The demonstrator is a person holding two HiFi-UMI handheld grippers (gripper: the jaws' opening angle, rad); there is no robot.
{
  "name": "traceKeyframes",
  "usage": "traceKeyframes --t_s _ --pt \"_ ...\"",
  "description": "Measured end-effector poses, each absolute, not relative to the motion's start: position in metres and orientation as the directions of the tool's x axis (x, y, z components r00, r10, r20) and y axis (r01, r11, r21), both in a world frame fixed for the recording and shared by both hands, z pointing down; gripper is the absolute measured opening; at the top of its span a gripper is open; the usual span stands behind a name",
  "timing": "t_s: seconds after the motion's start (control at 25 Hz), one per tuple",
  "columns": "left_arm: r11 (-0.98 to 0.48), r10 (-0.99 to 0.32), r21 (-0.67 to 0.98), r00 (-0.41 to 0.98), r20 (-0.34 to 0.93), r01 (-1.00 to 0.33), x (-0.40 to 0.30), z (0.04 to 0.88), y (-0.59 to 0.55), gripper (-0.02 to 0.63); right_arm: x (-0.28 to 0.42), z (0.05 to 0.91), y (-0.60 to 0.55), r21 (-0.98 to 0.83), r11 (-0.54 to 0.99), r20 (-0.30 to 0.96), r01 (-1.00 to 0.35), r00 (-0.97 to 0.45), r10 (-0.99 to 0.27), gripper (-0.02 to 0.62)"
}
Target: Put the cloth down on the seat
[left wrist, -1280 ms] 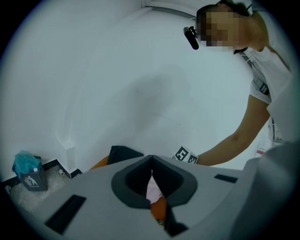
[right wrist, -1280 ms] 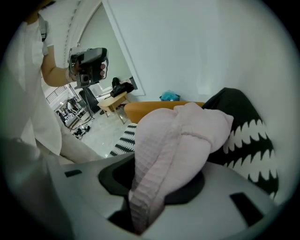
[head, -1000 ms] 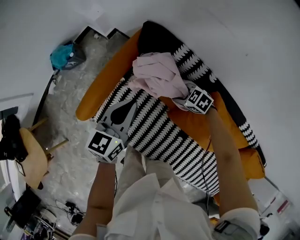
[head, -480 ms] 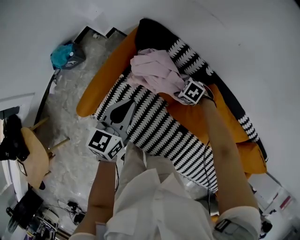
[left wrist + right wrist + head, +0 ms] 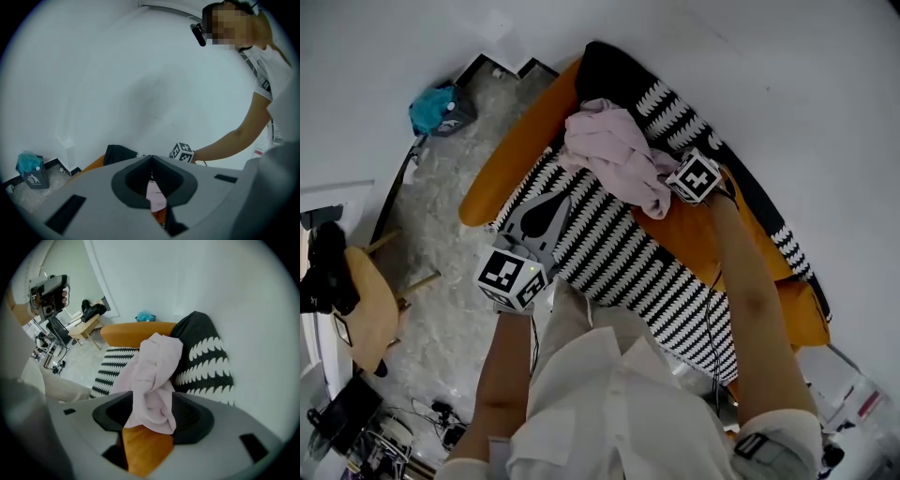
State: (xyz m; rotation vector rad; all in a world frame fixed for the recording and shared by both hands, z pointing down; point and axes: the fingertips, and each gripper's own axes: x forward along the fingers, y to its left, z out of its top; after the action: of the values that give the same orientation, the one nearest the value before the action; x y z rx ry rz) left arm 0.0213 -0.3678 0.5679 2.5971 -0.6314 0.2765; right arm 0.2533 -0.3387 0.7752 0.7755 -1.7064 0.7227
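**Cloth at seat, right tool engaged**

We find the right tool [image 5: 147, 401] clamped on the pink cloth [image 5: 614, 155], which lies bunched on the striped seat [image 5: 619, 258]. The left tool [image 5: 151, 159] hangs closed and empty above the seat's near edge.

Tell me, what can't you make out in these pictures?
Head view: the jaws of the right gripper, covered by its marker cube and the pink cloth.
Right gripper view: whether the cloth's lower end touches the striped seat; the gripper's own body blocks that.
Left gripper view: most of the sofa, behind the body of the left gripper.
Head view, bottom left corner: a tangle of cables, too small and cut off by the edge.
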Motion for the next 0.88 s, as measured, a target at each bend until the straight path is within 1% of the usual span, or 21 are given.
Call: traceKeyframes --t_s 0.12,0.24,0.32,0.36,0.48,0.56,0.68,0.88 --pt "-0.793 -0.390 0.376 0.874 0.288 -0.478 0.017 0.559 -0.364 0.017 0.249 0.746 -0.349 -0.057 0.540 0.938 -0.840 -0.230 -0.260 0.248" --pt "-0.793 -0.392 0.379 0.875 0.282 -0.477 0.011 0.548 -0.359 0.017 0.235 0.704 -0.356 -0.060 0.434 0.862 -0.899 -0.266 -0.431 0.217" --pt "-0.795 -0.395 0.376 0.877 0.276 -0.476 0.008 0.538 -0.356 0.017 0.224 0.672 -0.358 -0.074 0.371 0.793 -0.926 -0.280 -0.541 0.171" --pt "-0.796 -0.397 0.374 0.877 0.271 -0.476 0.006 0.534 -0.356 0.017 0.218 0.657 -0.358 -0.087 0.344 0.755 -0.935 -0.287 -0.589 0.161" --pt "-0.801 -0.403 0.363 0.878 0.259 -0.475 0.003 0.522 -0.357 0.017 0.201 0.614 -0.356 -0.121 0.296 0.641 -0.948 -0.302 -0.706 0.095" --pt "-0.806 -0.406 0.356 0.879 0.252 -0.474 0.000 0.513 -0.356 0.017 0.187 0.584 -0.351 -0.127 0.292 0.572 -0.948 -0.311 -0.759 0.031" --pt "-0.811 -0.410 0.344 0.879 0.244 -0.473 -0.007 0.502 -0.351 0.017 0.162 0.548 -0.337 -0.133 0.311 0.499 -0.941 -0.335 -0.799 0.023" --pt "-0.810 -0.430 0.334 0.876 0.220 -0.482 -0.017 0.480 -0.346 0.017 0.132 0.502 -0.313 -0.120 0.336 0.422 -0.934 -0.355 -0.835 0.021"
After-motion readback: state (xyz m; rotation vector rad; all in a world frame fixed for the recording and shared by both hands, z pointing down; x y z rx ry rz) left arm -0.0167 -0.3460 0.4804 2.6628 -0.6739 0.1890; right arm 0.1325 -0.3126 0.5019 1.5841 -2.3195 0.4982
